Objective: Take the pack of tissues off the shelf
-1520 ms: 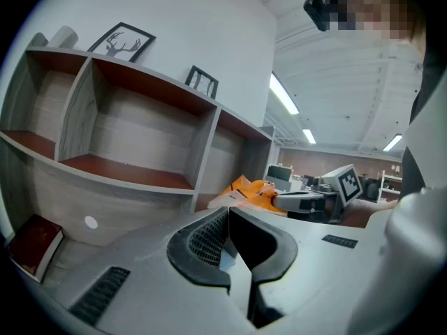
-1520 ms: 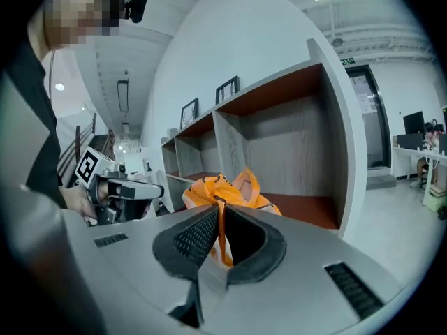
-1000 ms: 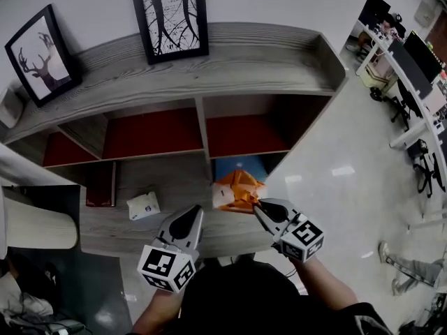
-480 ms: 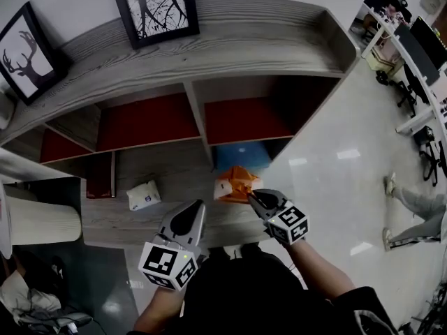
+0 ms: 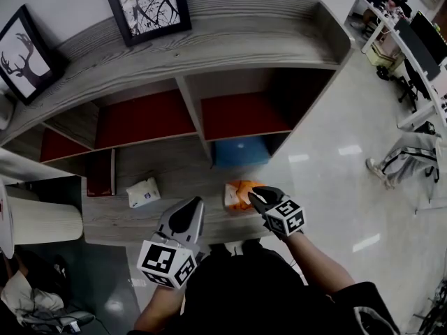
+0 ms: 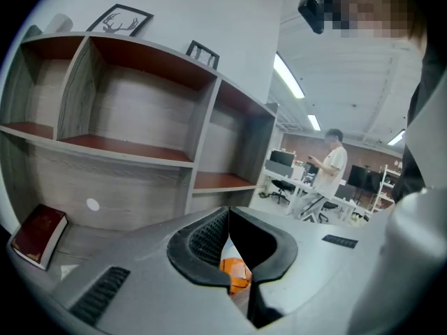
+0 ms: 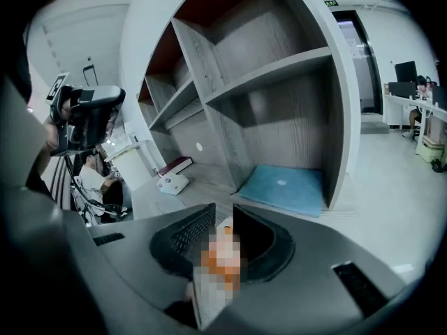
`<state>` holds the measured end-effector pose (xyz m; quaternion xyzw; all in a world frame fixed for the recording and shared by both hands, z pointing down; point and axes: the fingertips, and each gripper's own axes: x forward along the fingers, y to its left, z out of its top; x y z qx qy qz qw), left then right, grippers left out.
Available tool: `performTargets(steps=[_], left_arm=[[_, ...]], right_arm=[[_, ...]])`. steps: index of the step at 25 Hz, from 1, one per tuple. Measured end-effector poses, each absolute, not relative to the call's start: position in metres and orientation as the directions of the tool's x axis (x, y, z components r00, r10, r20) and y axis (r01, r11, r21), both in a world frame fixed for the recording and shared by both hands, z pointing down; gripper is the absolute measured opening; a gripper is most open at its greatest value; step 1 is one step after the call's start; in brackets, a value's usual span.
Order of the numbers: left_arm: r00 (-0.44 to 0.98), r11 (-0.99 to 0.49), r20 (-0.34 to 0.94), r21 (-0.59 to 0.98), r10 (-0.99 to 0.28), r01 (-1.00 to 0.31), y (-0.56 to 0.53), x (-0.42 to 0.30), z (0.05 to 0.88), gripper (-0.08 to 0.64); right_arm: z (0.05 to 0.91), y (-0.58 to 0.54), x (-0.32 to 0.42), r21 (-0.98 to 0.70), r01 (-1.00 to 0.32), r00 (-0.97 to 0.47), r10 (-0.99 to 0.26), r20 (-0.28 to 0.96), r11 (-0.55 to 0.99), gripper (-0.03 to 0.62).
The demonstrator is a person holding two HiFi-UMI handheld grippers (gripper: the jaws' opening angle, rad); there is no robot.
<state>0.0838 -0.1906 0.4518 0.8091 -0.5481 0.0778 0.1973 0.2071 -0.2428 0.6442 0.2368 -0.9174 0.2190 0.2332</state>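
The orange and white pack of tissues is at the front edge of the low grey shelf board, clamped in my right gripper, which is shut on it. In the right gripper view the pack fills the gap between the jaws of the right gripper. My left gripper hovers beside it to the left, shut and holding nothing. In the left gripper view the left gripper has its jaws together, and the orange pack shows just beyond them.
A blue pad lies in the lower right compartment. A small white box and a dark red book lie on the board to the left. Two framed pictures stand on the shelf top. A person's legs are on the floor at right.
My right gripper has drawn the orange pack back off the blue pad toward the board's front edge. The left gripper has stayed about where it was, still shut.
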Motion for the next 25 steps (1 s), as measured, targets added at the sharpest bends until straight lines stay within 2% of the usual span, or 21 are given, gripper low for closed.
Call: performTargets(steps=[8, 14, 25], left_arm=[[0.39, -0.329, 0.323, 0.227, -0.862, -0.917, -0.191, 0.087, 0.445, 0.017], [0.396, -0.343, 0.296, 0.215, -0.869, -0.914, -0.191, 0.091, 0.435, 0.017], [0.419, -0.383, 0.238, 0.187, -0.876, -0.905, -0.182, 0.09, 0.407, 0.017]], right_arm=[[0.612, -0.251, 0.218, -0.285, -0.554, -0.791, -0.388, 0.473, 0.782, 0.043], [0.575, -0.245, 0.213, -0.294, -0.513, -0.83, -0.38, 0.408, 0.807, 0.094], [0.438, -0.228, 0.192, -0.237, -0.403, -0.912, -0.367, 0.183, 0.884, 0.097]])
